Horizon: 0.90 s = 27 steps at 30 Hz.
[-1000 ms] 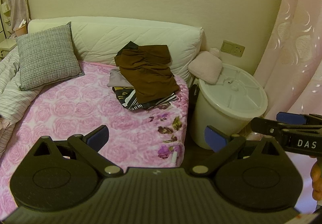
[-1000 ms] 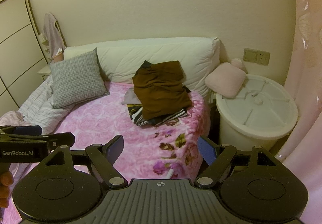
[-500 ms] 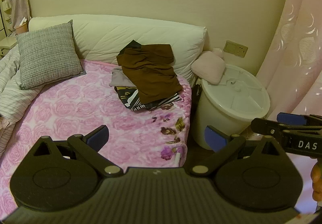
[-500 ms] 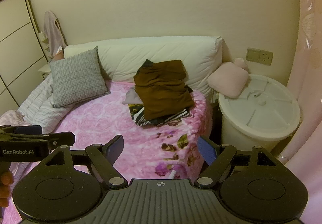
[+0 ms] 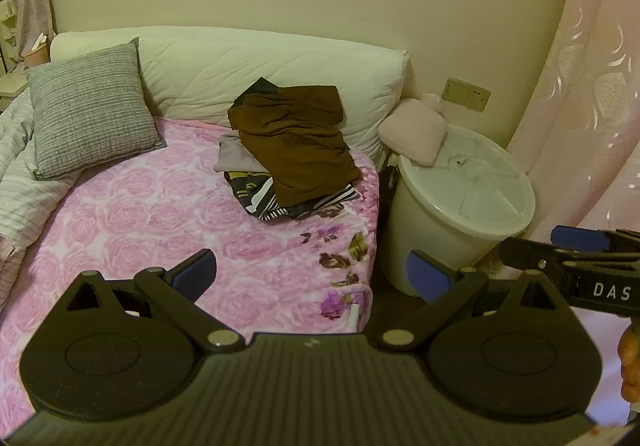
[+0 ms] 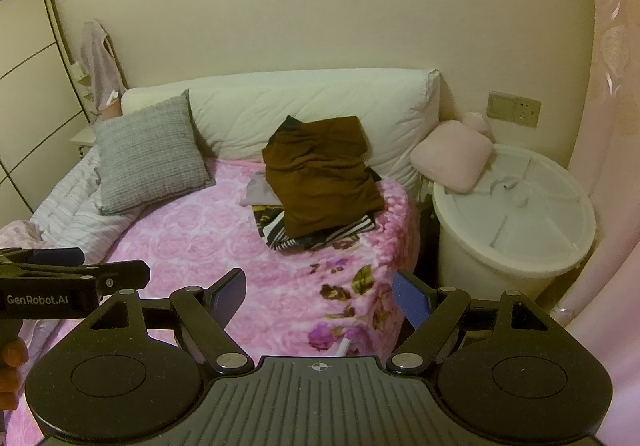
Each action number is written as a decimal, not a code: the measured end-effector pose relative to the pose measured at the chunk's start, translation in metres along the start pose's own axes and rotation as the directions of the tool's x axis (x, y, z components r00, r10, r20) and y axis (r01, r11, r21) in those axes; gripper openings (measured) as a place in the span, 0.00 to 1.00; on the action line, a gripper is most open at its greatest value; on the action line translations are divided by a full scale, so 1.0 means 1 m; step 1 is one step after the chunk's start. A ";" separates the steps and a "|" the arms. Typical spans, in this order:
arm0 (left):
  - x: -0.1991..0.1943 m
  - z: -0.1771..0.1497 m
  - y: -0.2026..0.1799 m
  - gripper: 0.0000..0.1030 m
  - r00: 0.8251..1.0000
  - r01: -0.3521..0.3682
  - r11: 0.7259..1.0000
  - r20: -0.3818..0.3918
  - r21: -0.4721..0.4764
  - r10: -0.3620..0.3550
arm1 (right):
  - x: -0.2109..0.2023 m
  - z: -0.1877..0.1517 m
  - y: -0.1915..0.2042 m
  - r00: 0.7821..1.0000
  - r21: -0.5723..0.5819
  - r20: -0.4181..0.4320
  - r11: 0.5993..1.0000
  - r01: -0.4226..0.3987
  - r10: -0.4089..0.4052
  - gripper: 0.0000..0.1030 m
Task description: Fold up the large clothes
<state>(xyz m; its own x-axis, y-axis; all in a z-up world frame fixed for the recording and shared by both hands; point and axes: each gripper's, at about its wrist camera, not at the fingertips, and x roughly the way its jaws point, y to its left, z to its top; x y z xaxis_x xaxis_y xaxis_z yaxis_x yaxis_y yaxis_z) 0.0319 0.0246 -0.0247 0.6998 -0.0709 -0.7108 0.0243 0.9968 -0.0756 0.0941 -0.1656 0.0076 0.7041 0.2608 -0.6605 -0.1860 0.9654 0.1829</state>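
Brown garment tops clothes pile at bed's far right corner. Left gripper, right gripper both empty, jaws apart, well short. Risk: snagging several layers, toppling pile toward white bucket.

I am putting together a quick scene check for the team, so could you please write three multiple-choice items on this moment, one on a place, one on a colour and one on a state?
1. Where does the small pink pillow rest?
A. on the white bin's lid
B. on the grey cushion
C. on the floor

2. What colour is the top garment of the clothes pile?
A. white
B. brown
C. blue

3. How do the left gripper and right gripper stand?
A. both shut on cloth
B. one open, one shut
C. both open, holding nothing

Answers: 1 A, it lies on the lid's near edge; 2 B, brown cloth tops the pile; 3 C, both pairs of fingers are spread with nothing between them.
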 end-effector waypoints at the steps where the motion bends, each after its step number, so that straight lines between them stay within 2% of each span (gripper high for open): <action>1: 0.000 0.000 0.000 0.97 1.000 0.002 1.000 -0.001 0.001 -0.002 | 0.000 0.000 0.000 1.000 0.003 -0.001 1.000 0.003 -0.003 0.75; 27: 0.006 0.012 0.010 0.97 1.000 0.025 1.000 -0.003 -0.005 -0.025 | 0.008 0.009 0.016 0.999 -0.014 -0.017 0.999 0.039 -0.039 0.75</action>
<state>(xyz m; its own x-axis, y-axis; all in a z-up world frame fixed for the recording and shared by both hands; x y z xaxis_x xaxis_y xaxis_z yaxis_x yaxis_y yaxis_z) 0.0452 0.0349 -0.0211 0.6965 -0.0961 -0.7111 0.0386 0.9946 -0.0967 0.1035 -0.1486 0.0119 0.6994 0.2225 -0.6792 -0.1679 0.9749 0.1465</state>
